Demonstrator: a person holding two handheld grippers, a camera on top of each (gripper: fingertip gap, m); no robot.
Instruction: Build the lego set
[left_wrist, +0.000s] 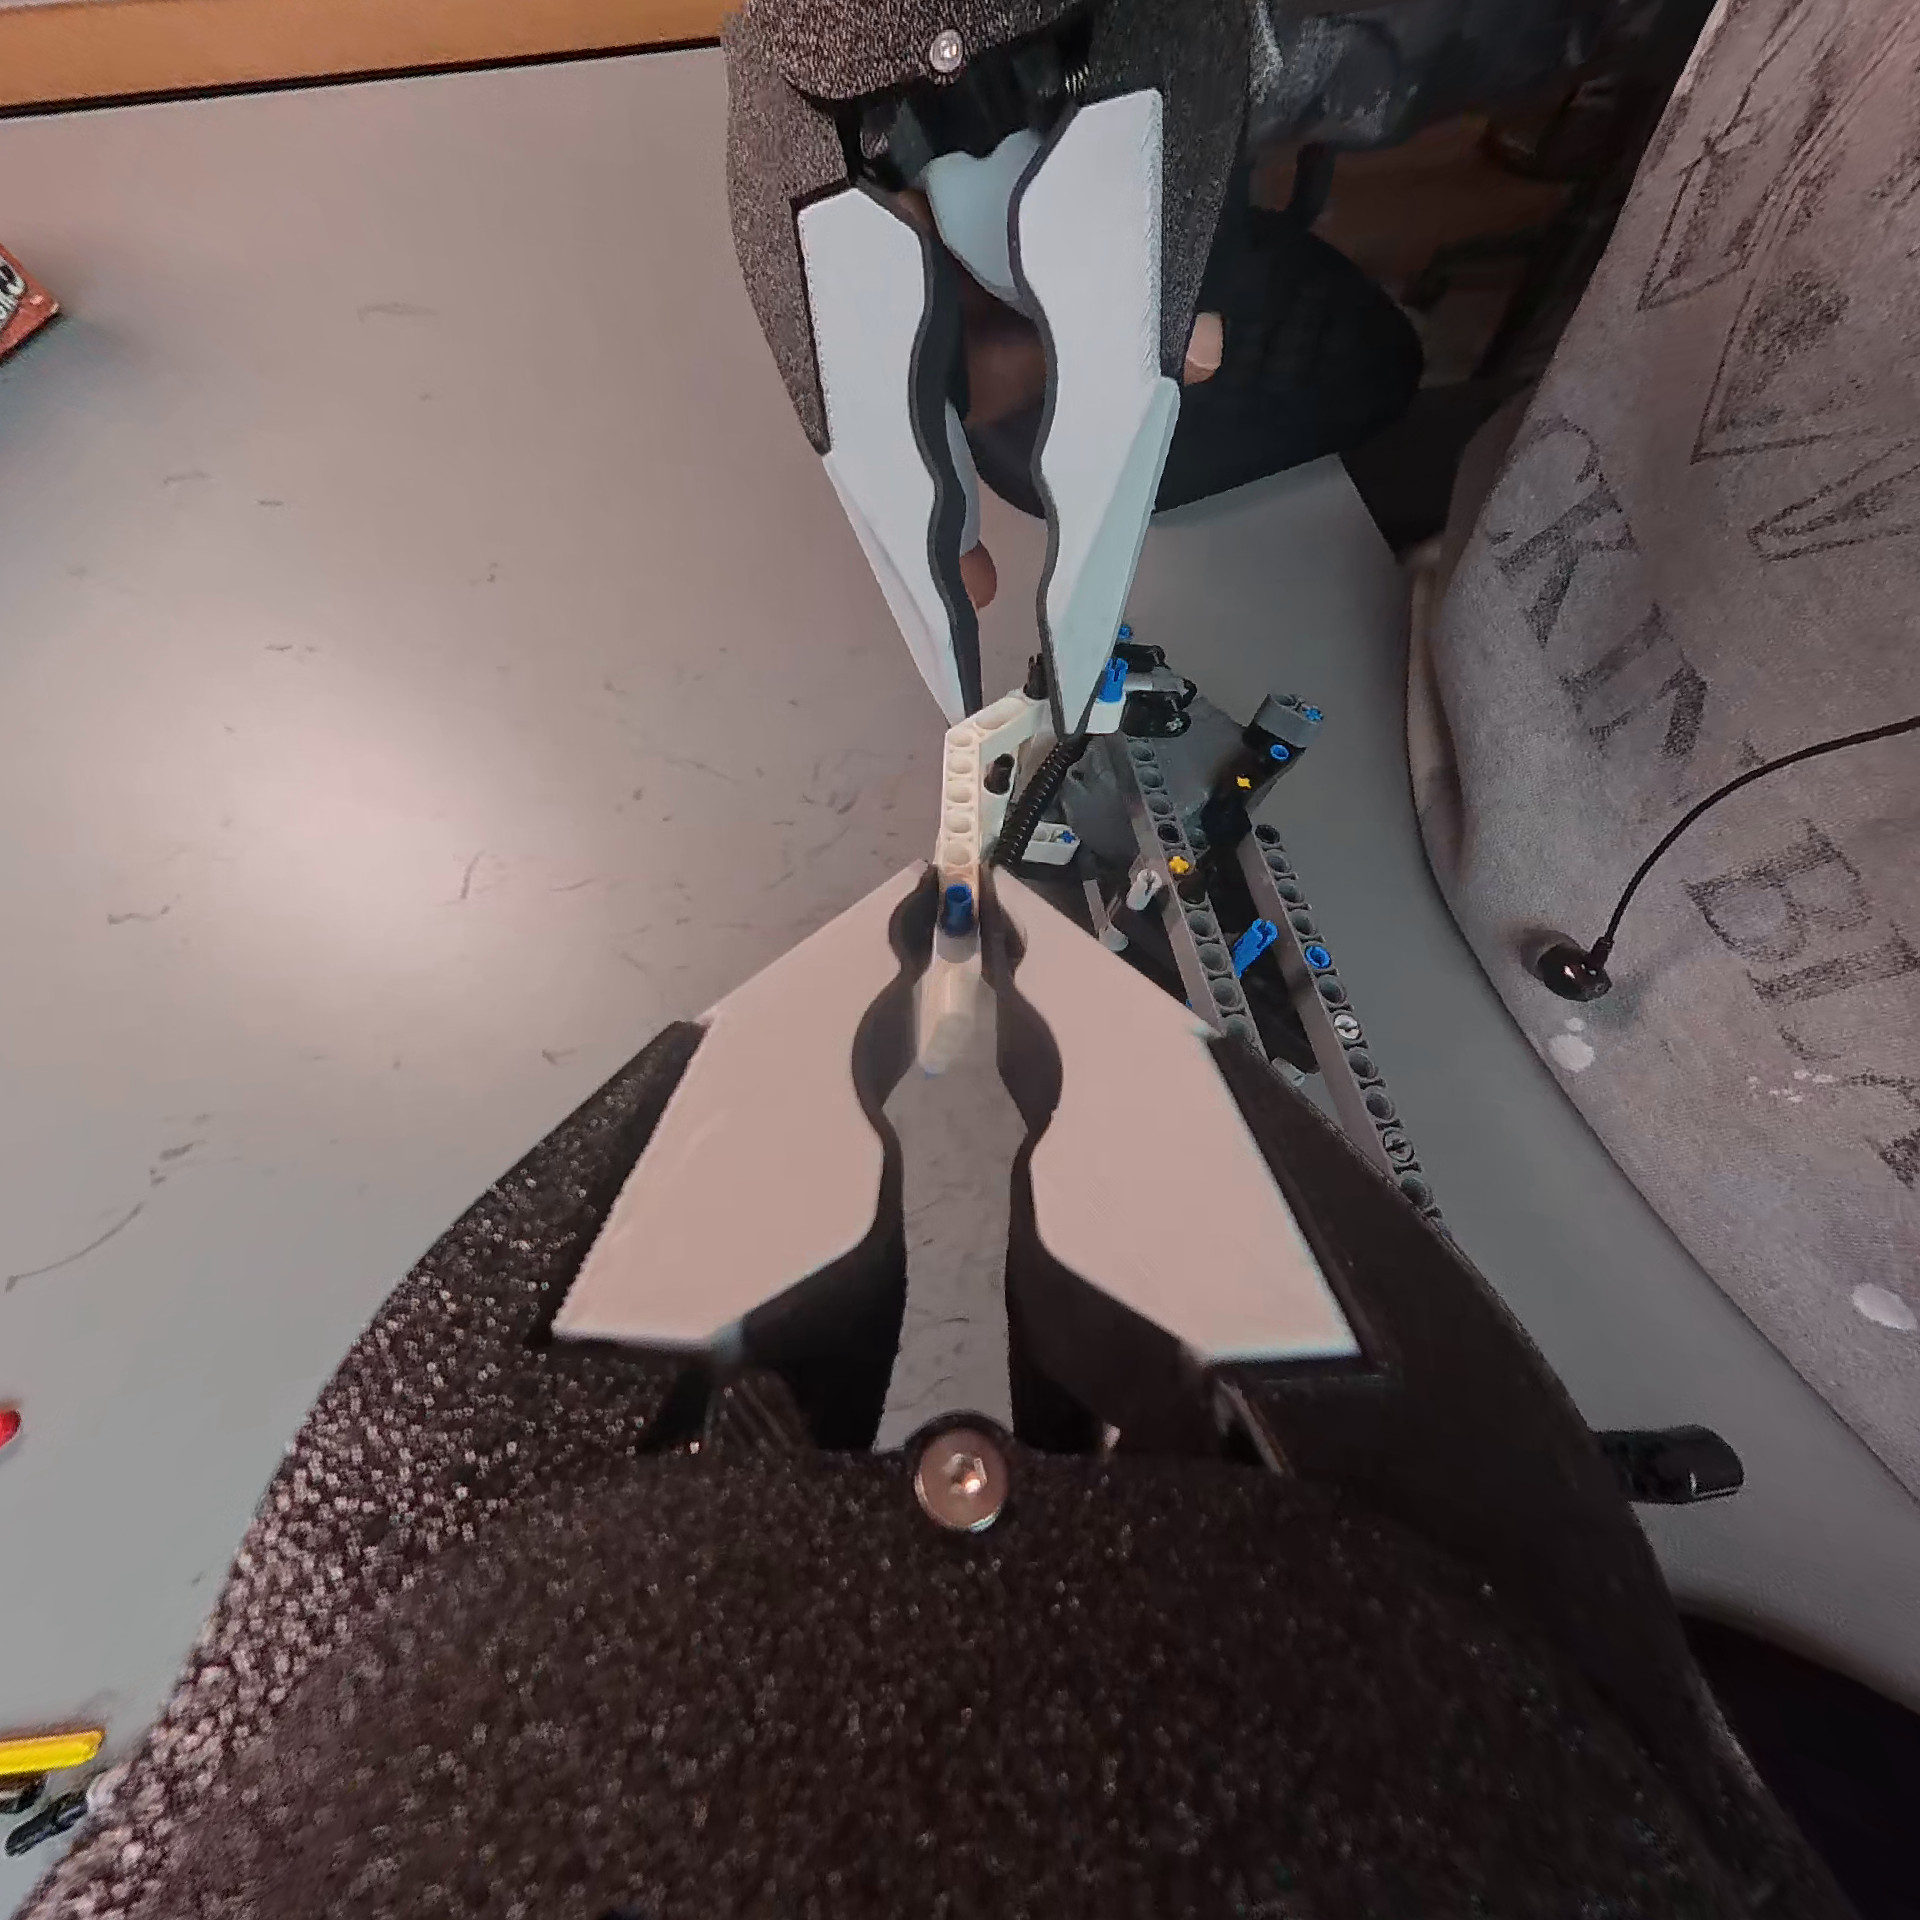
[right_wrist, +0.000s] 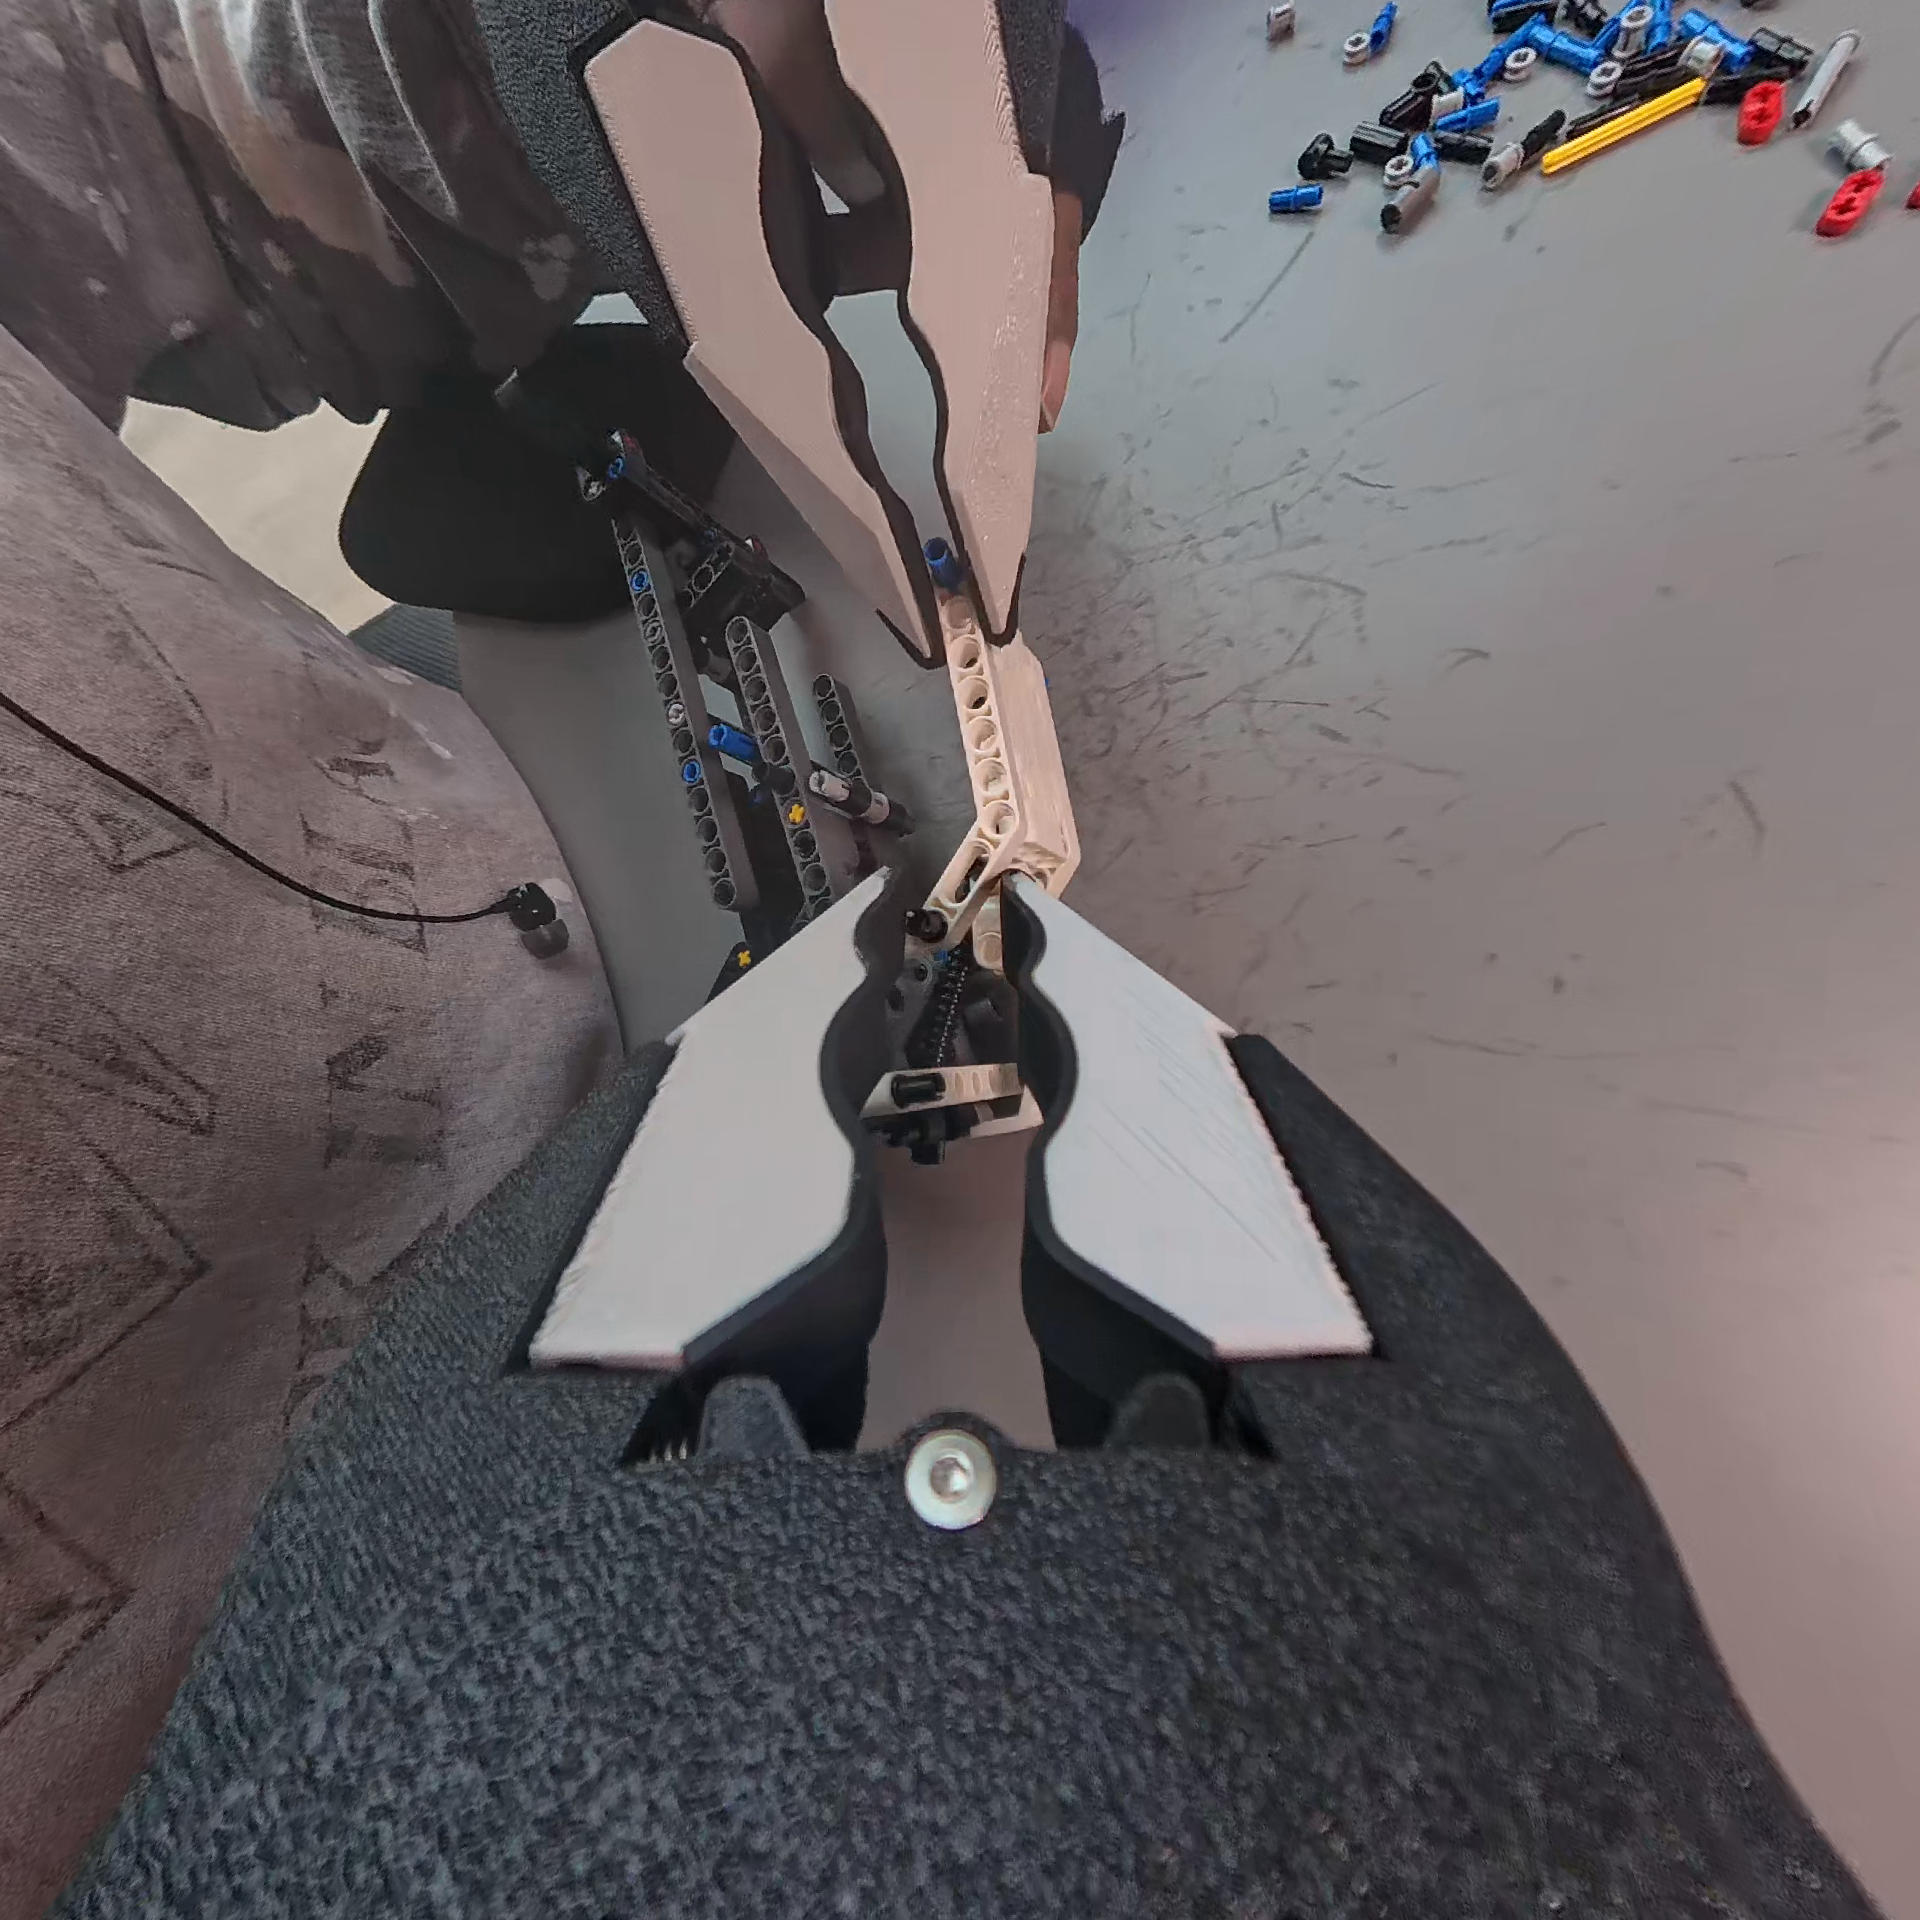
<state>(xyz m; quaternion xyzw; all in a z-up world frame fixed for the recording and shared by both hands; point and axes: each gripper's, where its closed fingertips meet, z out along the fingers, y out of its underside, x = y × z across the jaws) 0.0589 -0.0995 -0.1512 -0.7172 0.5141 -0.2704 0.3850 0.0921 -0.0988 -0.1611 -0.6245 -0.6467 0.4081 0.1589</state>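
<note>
A white bent beam (left_wrist: 961, 790) belongs to a model of grey long beams and black parts (left_wrist: 1205, 914) at the table's near edge. My left gripper (left_wrist: 956, 894) is shut on the beam's near end, where a blue pin (left_wrist: 954, 909) sticks out between the jaws. My right gripper (left_wrist: 1013, 717) comes in from the far side and is shut on the beam's other end, beside a black spring. In the right wrist view my right gripper (right_wrist: 951, 899) clamps the beam's (right_wrist: 997, 748) angled end, and my left gripper (right_wrist: 961, 613) pinches its far end by the blue pin (right_wrist: 940, 556). The grey model (right_wrist: 727, 727) lies to the left.
A pile of loose blue, black, grey, red and yellow pieces (right_wrist: 1558, 94) lies on the grey table (right_wrist: 1455, 727) at far right. A yellow piece (left_wrist: 52, 1751) and a box corner (left_wrist: 21, 301) sit at the left. A person's grey garment (left_wrist: 1714, 623) with a black cable crowds the model.
</note>
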